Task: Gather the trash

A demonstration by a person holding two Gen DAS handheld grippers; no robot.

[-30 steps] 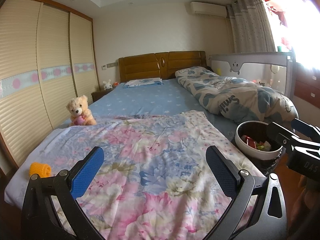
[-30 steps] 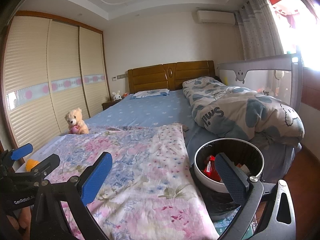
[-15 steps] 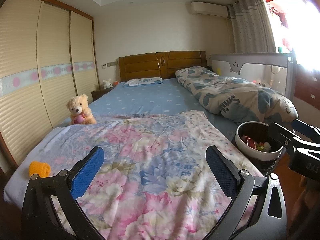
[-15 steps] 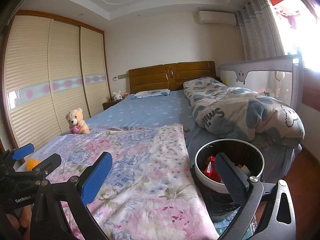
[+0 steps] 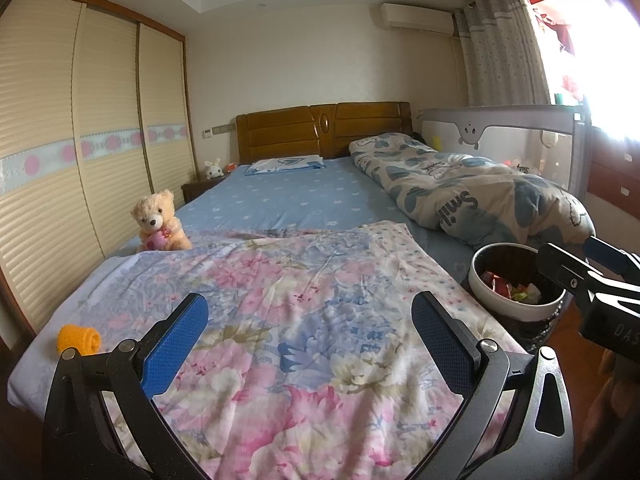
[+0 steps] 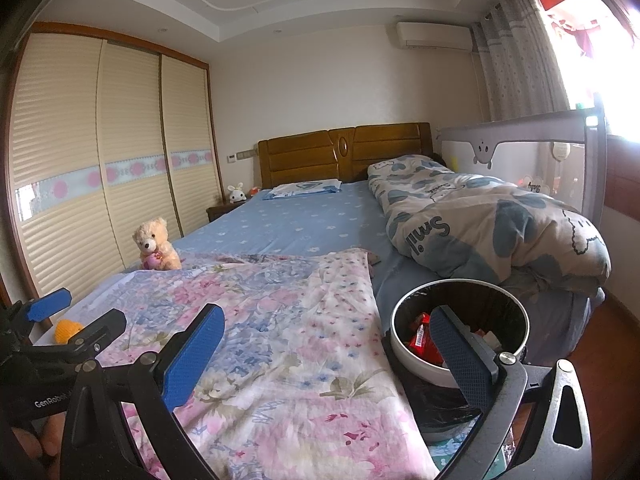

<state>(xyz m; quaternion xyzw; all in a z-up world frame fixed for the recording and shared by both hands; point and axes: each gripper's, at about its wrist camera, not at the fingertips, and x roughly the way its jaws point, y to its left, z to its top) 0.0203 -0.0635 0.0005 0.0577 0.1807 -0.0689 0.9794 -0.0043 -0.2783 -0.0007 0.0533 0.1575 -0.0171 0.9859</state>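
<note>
A round white trash bin [image 6: 460, 322] with a black liner stands at the bed's right foot corner, holding red wrappers [image 6: 422, 338] and other scraps; the left wrist view shows the same bin [image 5: 516, 280]. My left gripper [image 5: 308, 338] hovers open over the floral blanket [image 5: 280, 312], nothing between its blue pads. My right gripper [image 6: 328, 354] is open too, its right finger [image 6: 460, 356] in front of the bin's mouth. An orange knitted roll [image 5: 78, 338] lies on the blanket's near left corner, left of the left gripper.
A teddy bear [image 5: 158, 222] sits at the bed's left edge. A rolled quilt [image 5: 480, 194] fills the right side, with a bed rail [image 5: 500, 128] behind it. Wardrobe doors [image 5: 80, 140] line the left wall. Wooden floor [image 6: 616, 344] shows at right.
</note>
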